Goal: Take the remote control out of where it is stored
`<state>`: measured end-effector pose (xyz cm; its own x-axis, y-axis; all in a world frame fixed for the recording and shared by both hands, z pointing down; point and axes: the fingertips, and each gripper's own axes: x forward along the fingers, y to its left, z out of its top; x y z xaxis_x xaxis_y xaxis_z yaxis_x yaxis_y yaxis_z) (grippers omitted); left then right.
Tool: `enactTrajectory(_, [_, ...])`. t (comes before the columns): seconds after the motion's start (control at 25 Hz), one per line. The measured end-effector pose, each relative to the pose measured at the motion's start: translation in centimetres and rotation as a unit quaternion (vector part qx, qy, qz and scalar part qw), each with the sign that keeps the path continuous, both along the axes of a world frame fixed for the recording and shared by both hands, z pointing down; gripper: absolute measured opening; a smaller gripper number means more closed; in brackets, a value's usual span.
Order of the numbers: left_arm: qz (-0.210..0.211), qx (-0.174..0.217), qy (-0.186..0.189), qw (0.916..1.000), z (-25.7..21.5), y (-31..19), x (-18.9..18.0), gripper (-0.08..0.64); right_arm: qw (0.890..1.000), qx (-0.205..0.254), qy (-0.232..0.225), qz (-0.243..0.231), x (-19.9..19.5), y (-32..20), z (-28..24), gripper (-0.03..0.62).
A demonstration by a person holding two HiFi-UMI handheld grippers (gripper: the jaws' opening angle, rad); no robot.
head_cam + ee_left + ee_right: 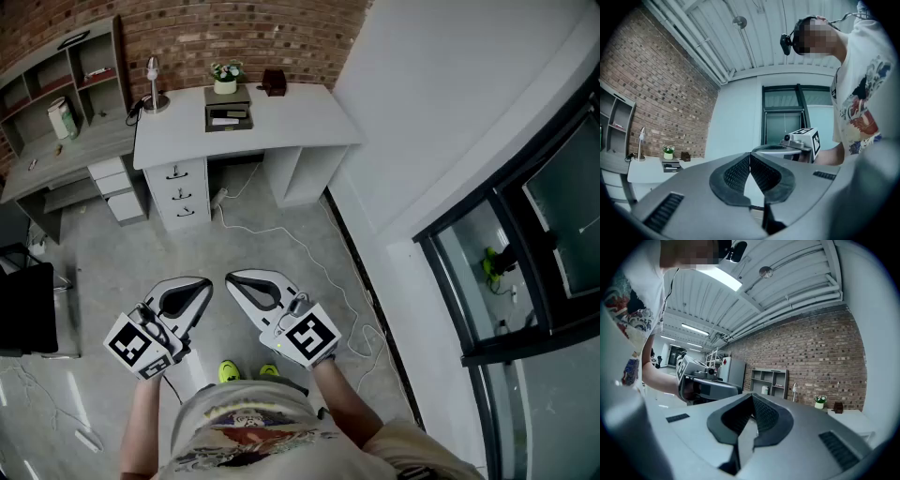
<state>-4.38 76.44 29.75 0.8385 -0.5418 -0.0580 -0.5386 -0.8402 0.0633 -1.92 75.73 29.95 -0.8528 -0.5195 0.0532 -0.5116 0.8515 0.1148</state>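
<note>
No remote control shows in any view. I hold both grippers level at waist height over the grey floor, well short of the white desk (281,122). My left gripper (208,282) is shut, its ribbed pads (738,172) meeting at the tips with nothing between them. My right gripper (231,278) is shut and empty too, pads (765,414) touching at the tips. The two grippers sit side by side, tips angled toward each other. A drawer stack (178,192) stands under the desk's left end. A small dark box (228,114) rests on the desktop.
On the desk are a potted plant (225,77), a lamp (152,84) and a small dark object (273,82). A grey shelf unit (56,103) stands at the left, a white cable (300,248) trails over the floor, and a glass door (544,244) is at the right.
</note>
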Motion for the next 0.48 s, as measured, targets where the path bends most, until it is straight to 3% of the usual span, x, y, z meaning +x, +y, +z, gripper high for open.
enactTrajectory(0.48, [-0.001,-0.001,0.002,1.0000,0.23,-0.30,0.22,0.006,1.000,0.000,0.013,0.013,0.00,-0.91,0.27,0.011])
